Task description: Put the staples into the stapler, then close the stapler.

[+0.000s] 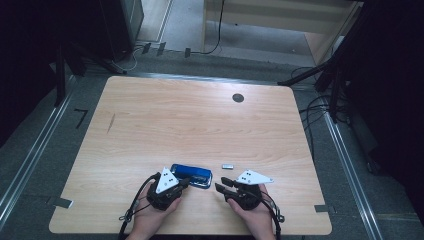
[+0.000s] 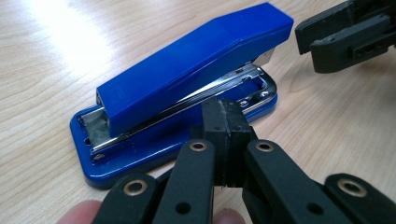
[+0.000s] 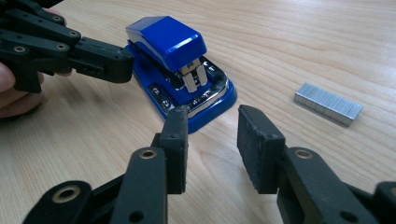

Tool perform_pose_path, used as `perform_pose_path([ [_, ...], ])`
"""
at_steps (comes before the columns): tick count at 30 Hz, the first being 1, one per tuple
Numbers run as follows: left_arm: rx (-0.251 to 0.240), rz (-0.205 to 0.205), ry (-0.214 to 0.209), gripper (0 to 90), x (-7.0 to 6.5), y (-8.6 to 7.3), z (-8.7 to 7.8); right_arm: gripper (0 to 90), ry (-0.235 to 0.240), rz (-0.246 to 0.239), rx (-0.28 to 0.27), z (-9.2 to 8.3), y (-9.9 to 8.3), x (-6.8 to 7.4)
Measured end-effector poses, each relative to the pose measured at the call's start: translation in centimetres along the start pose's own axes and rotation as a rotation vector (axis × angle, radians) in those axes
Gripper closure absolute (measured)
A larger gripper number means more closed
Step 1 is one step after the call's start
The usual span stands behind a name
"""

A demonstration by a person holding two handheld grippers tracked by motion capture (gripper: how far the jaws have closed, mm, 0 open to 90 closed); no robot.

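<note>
The blue stapler (image 1: pixel 191 175) lies flat on the wooden surface (image 1: pixel 200 120), near the edge closest to the person, between the two hand-held claws. Its top arm is raised at the front end, exposing the chrome magazine and the metal plate on the base.

Left claw (image 2: pixel 225 122): the two pads are pressed together with nothing between them. In the left gripper view the closed tip sits just beside the long side of the stapler base, close to its front end; contact cannot be confirmed. In the high view the left claw (image 1: pixel 186 181) comes in from the left of the stapler, held in the person's left hand (image 1: pixel 150 212).

Right claw (image 3: pixel 212 128): the pads stand apart with an empty gap between them. The claw points at the front end of the stapler and is clear of it. In the high view the right claw (image 1: pixel 220 185) lies just to the right of the stapler.

A strip of staples (image 3: pixel 328 103) lies on the surface, apart from the stapler and to the right of it in the high view.
</note>
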State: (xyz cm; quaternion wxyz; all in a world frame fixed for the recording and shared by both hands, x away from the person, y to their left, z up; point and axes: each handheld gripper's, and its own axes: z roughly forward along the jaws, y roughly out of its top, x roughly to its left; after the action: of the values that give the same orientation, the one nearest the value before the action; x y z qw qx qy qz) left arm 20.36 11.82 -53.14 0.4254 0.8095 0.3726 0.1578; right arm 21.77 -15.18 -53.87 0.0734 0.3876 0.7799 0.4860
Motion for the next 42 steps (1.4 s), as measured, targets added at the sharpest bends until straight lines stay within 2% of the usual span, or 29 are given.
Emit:
perform_pose_path([
  [7,0.013,-0.002,0.003,90.0,0.1,0.2,0.3,72.9,-0.002,0.005,0.009,0.3,-0.1,-0.1],
  [9,0.020,-0.021,0.014,90.0,0.2,0.2,0.4,77.2,-0.006,0.000,0.008,0.7,0.1,0.0],
  [13,0.022,-0.032,0.025,90.0,0.4,0.2,0.4,83.4,-0.005,-0.005,0.005,1.0,0.4,0.2],
  [16,0.034,-0.032,0.021,90.0,0.4,0.3,0.5,90.0,-0.040,-0.024,0.015,1.7,0.7,0.6],
  [20,0.035,-0.014,0.030,90.0,0.2,0.3,0.6,90.0,-0.046,-0.030,0.015,2.1,0.9,0.8],
  [22,0.037,-0.007,0.024,90.0,0.2,0.4,0.6,90.0,-0.060,-0.055,0.007,2.1,0.9,1.1],
  [27,0.028,0.004,0.022,90.0,0.2,0.4,0.7,90.0,-0.071,-0.080,0.010,2.4,1.2,1.4],
  [39,0.033,-0.006,0.013,90.0,0.5,0.6,0.9,90.0,-0.053,-0.078,0.042,2.8,0.7,1.4],
  [42,0.033,0.016,0.016,90.0,0.4,0.6,1.0,90.0,-0.052,-0.086,0.043,2.7,0.6,1.5],
])
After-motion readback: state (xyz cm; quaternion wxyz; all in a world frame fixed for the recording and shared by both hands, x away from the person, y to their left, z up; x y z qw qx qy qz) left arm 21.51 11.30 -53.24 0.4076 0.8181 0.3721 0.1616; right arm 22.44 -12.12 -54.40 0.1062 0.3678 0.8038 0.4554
